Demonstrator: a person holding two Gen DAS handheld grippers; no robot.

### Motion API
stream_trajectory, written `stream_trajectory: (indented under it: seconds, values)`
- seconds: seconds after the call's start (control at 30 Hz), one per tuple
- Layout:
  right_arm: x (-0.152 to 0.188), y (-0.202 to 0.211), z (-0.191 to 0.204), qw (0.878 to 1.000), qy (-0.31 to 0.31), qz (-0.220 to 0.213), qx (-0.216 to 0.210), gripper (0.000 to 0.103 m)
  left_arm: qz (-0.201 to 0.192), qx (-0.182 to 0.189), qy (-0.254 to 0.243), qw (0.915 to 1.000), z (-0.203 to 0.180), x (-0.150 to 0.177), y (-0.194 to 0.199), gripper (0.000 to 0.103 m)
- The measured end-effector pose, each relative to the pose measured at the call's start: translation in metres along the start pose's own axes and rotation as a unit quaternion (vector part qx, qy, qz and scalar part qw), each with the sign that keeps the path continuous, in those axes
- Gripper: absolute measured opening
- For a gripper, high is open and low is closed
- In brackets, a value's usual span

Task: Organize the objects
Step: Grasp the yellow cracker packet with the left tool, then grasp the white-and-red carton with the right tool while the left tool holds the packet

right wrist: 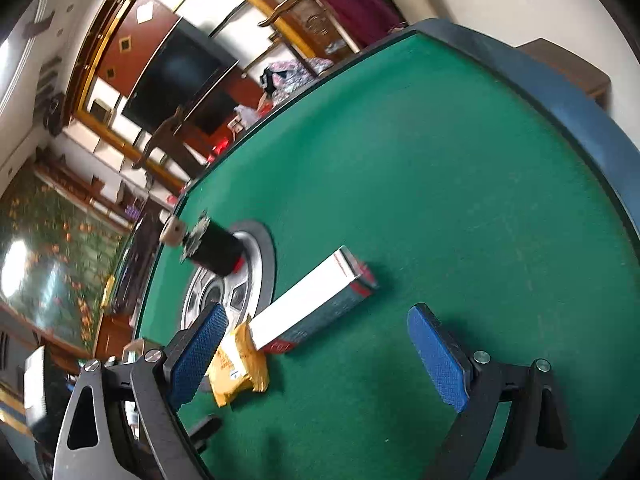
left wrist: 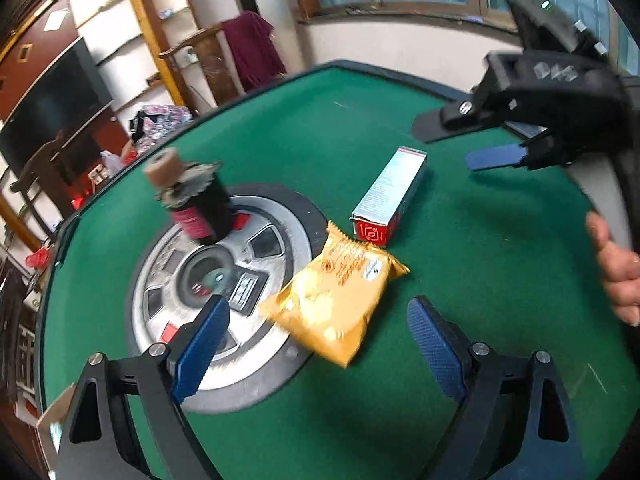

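A yellow snack packet lies on the green table, partly over the round silver hub. A long silver and red box lies just beyond it. A dark bottle with a tan cork stands on the hub. My left gripper is open and empty, just short of the packet. My right gripper hovers open at the upper right. In the right wrist view my right gripper is open, with the box and packet between and ahead of its fingers.
The table's raised blue rim curves along the far side. A chair with a maroon cloth stands beyond the table. A television and shelves are at the left. The person's hand shows at the right.
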State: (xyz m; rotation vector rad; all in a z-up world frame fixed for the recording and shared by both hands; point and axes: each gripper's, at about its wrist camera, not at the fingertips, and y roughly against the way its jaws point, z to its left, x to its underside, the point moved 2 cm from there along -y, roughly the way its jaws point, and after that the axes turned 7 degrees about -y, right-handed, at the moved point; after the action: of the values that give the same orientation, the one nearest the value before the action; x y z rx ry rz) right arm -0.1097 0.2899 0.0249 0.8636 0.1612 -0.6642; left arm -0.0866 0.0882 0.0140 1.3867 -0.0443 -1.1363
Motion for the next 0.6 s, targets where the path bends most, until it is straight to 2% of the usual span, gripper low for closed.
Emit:
stream_trajectory:
  seconds: [0.17, 0.23, 0.27, 0.3, 0.33, 0.37, 0.47, 0.6]
  values:
    - [-0.003, -0.006, -0.006, 1.0, -0.018, 0.005, 0.002, 0.095, 0.025, 0.004, -0.007, 0.9996, -0.005, -0.008, -0.036, 0.09]
    - [-0.003, -0.007, -0.008, 1.0, -0.02, 0.007, 0.005, 0.095, 0.022, 0.003, -0.003, 0.9998, -0.006, -0.01, -0.039, 0.09]
    - [-0.003, -0.007, -0.009, 1.0, -0.021, 0.008, 0.006, 0.095, 0.026, 0.007, 0.003, 0.9996, -0.005, -0.01, -0.04, 0.087]
    - [-0.002, -0.007, -0.009, 1.0, -0.021, 0.008, 0.006, 0.095, 0.028, 0.022, 0.008, 0.9993, -0.005, -0.009, -0.039, 0.074]
    - [-0.002, -0.009, -0.009, 1.0, -0.021, 0.008, 0.008, 0.095, 0.028, 0.033, 0.01, 0.999, -0.006, -0.009, -0.037, 0.053]
    - [-0.002, -0.009, -0.008, 1.0, -0.021, 0.007, 0.01, 0.095, 0.03, 0.036, 0.009, 0.9989, -0.007, -0.008, -0.035, 0.048]
    - [0.0, -0.012, -0.007, 1.0, -0.018, 0.011, 0.013, 0.095, 0.035, 0.035, 0.021, 0.9986, -0.008, -0.001, -0.028, 0.046]
    - [0.005, -0.014, -0.001, 1.0, 0.0, 0.015, 0.018, 0.095, 0.03, 0.037, 0.062, 0.997, -0.004, 0.018, -0.01, 0.046]
